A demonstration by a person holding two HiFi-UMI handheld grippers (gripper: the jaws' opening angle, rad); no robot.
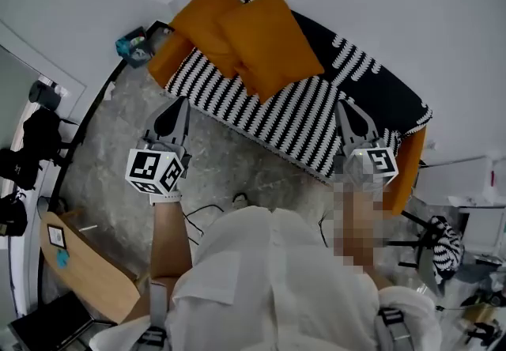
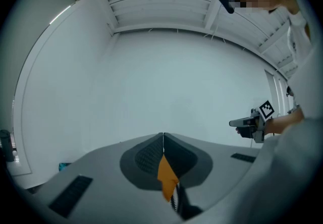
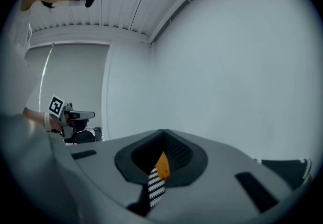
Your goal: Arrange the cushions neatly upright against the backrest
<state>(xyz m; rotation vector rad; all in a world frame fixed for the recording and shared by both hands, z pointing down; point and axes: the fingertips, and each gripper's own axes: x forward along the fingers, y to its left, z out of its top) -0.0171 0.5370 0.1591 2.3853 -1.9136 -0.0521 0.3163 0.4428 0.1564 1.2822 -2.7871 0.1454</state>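
Your left tool (image 1: 179, 104) and right tool (image 1: 343, 108) are held level in front of the sofa (image 1: 294, 122), one toward each end of the seat. My read: you're squaring up to it, not working a cushion yet.

Both tools are pressed together, with the jaws meeting with no gap in each gripper view. Neither pinches or touches anything. The orange and striped slivers under the closed jaws are the sofa beyond them, not something gripped.

The two orange cushions (image 1: 237, 33) are bunched at the sofa's left end. They overlap, the nearer one lying partly over the other, and both are well apart from either tool.

Their broad faces point up at the head camera, so they look slumped or flat on the striped cover (image 1: 237, 108) rather than upright. The view is steep, so I can't be sure of the lean.

The backrest (image 1: 371, 65), the dark patterned band on the wall side, has no cushion along its middle and right.

Judgement: the arranging isn't done. The cushions need separating and spreading along the backrest. You'll have to spread the jaws before taking an edge, and the left tool is the closer one.
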